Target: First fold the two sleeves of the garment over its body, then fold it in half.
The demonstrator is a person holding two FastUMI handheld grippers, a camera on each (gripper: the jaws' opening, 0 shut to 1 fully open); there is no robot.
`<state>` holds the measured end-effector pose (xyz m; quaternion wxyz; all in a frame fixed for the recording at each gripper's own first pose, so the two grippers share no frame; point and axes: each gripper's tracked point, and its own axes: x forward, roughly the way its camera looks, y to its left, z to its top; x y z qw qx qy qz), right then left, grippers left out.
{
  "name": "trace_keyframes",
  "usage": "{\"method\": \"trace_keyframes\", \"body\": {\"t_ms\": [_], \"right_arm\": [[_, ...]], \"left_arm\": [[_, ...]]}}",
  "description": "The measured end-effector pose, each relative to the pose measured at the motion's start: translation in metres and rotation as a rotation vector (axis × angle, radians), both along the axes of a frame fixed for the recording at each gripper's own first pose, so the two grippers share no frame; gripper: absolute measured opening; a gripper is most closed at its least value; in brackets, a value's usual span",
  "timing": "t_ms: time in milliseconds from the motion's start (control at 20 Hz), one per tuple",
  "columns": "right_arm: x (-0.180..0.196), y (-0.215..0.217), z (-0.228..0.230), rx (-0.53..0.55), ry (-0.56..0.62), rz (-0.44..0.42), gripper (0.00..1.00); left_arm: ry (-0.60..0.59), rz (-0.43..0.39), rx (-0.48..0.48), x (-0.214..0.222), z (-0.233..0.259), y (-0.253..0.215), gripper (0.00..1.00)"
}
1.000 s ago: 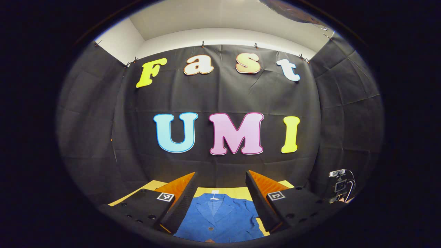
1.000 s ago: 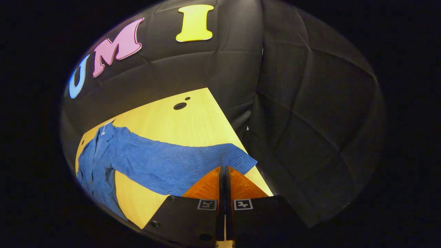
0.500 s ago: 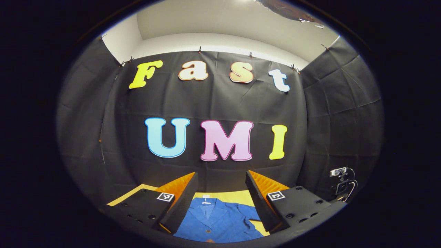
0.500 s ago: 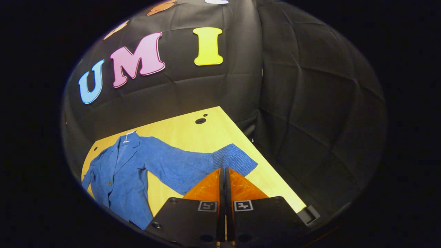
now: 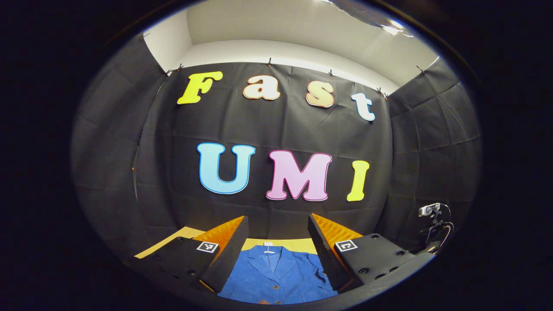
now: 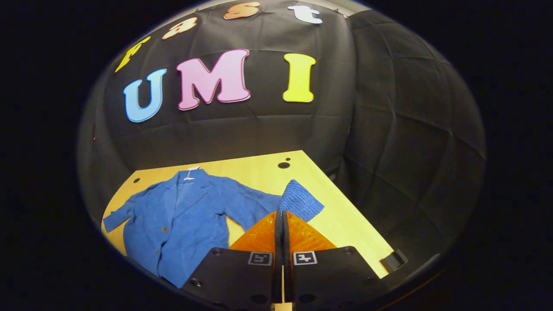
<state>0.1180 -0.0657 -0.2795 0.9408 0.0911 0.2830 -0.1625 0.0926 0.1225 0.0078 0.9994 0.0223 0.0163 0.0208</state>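
Note:
A blue button-front jacket (image 6: 181, 218) lies face up on the yellow table (image 6: 341, 220), collar toward the back wall. My right gripper (image 6: 281, 212) is shut on the cuff end of its right sleeve (image 6: 298, 201), lifted off the table and bunched toward the body. The other sleeve (image 6: 113, 214) lies spread out at the left. In the left gripper view the jacket's collar and front (image 5: 276, 274) show between the wide-apart fingers of my left gripper (image 5: 276, 222), which is open and held above the garment.
The table's far right part has a round hole (image 6: 284, 165) and a small dark block (image 6: 393, 260) sits at its near right edge. A small camera on a stand (image 5: 432, 216) is at the right of the booth.
My right gripper has carried the sleeve cuff inward toward the jacket's body, so the sleeve went from stretched out to bunched. The left gripper stayed open, shifting only slightly.

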Motion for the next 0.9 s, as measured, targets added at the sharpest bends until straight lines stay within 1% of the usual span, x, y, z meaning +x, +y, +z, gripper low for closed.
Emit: {"method": "trace_keyframes", "body": {"t_ms": [100,350,600,800,900], "right_arm": [[0.016,0.025,0.01,0.042,-0.014,0.016,0.04],[0.055,0.081,0.029,0.064,-0.042,0.083,0.04],[0.088,0.139,0.036,0.057,-0.062,0.192,0.04],[0.128,0.172,0.023,0.068,-0.037,0.274,0.04],[0.15,0.19,0.003,0.082,0.014,0.325,0.03]], "left_arm": [[-0.012,0.008,-0.004,-0.004,0.002,0.013,0.8],[-0.005,0.041,-0.022,-0.013,0.001,0.045,0.8],[-0.002,0.082,-0.007,-0.02,0.002,0.072,0.8],[0.009,0.116,0.009,-0.027,0.001,0.087,0.8],[0.022,0.14,0.003,-0.031,-0.005,0.094,0.8]]}}
